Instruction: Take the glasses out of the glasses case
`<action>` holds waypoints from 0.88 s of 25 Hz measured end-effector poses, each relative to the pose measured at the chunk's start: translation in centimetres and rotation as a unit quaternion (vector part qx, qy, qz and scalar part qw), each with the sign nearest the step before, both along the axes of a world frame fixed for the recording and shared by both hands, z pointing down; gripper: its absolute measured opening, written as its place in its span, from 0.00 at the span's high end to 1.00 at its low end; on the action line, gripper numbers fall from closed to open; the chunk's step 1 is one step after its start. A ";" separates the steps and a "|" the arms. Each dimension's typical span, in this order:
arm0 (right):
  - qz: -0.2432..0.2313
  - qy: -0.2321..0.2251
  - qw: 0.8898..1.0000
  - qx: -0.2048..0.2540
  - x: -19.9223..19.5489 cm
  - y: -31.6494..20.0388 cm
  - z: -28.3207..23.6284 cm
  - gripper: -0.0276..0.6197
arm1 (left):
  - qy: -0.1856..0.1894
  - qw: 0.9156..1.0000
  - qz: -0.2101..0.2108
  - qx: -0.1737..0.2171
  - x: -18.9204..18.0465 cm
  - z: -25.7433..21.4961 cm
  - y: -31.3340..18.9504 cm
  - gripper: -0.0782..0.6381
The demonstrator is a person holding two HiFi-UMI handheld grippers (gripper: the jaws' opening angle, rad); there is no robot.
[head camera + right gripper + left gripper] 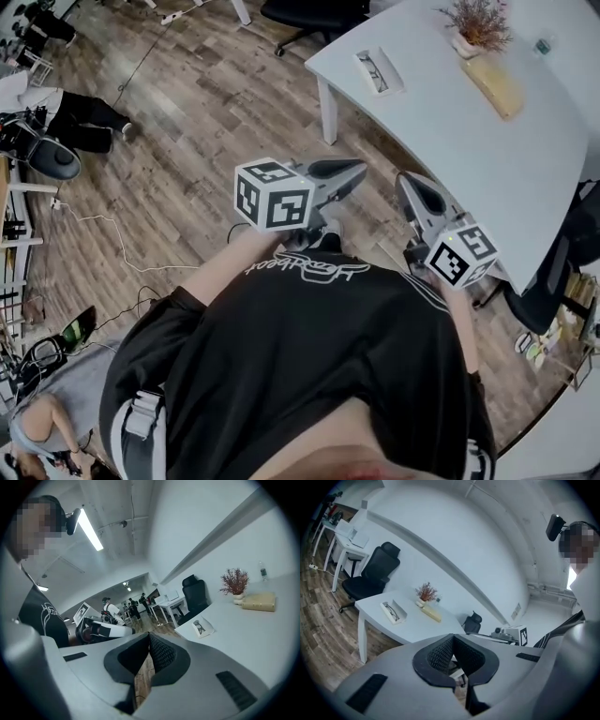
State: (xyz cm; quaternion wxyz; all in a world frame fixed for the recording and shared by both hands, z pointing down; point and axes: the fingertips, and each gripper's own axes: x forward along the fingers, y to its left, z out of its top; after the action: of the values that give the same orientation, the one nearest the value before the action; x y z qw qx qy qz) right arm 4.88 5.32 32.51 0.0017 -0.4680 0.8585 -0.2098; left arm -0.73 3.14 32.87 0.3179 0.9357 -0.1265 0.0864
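An open white glasses case (380, 71) lies near the left end of the white table (487, 159), with dark-framed glasses (372, 70) inside it. Both grippers hang over the wooden floor, close to the person's chest and well short of the table. My left gripper (361, 168) points toward the table, its jaws closed tip to tip on nothing. My right gripper (404, 179) is likewise shut and empty. The left gripper view has the case (393, 611) far beyond the left gripper (453, 637). In the right gripper view the case (202, 626) lies off to the right of the right gripper (149, 634).
A dried plant in a pot (478, 26), a yellowish box (497, 86) and a small bottle (542, 45) stand further along the table. Black office chairs (309, 14) (548, 291) stand by it. Cables (122, 248) cross the floor. Another person (42, 422) is at lower left.
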 end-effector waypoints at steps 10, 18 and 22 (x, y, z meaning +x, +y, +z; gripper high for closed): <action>0.003 0.017 1.000 -0.018 1.2 -12.1 1.4 0.94 | -0.003 1.000 -0.005 -0.009 0.7 1.6 -12.3 0.88; -0.004 0.039 0.999 -0.026 1.7 -16.1 3.1 0.94 | -0.019 0.999 -0.012 -0.023 1.1 3.7 -16.0 0.88; -0.010 0.031 0.999 -0.034 2.5 -17.8 4.2 0.94 | -0.030 0.999 -0.020 -0.038 1.9 5.2 -17.5 0.88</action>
State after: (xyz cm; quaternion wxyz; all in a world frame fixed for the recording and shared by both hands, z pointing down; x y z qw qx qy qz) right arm 7.39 -12.53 36.73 -0.0428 -0.4650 0.8554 -0.2240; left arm 1.13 -14.36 38.03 0.3507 0.9173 -0.1512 0.1124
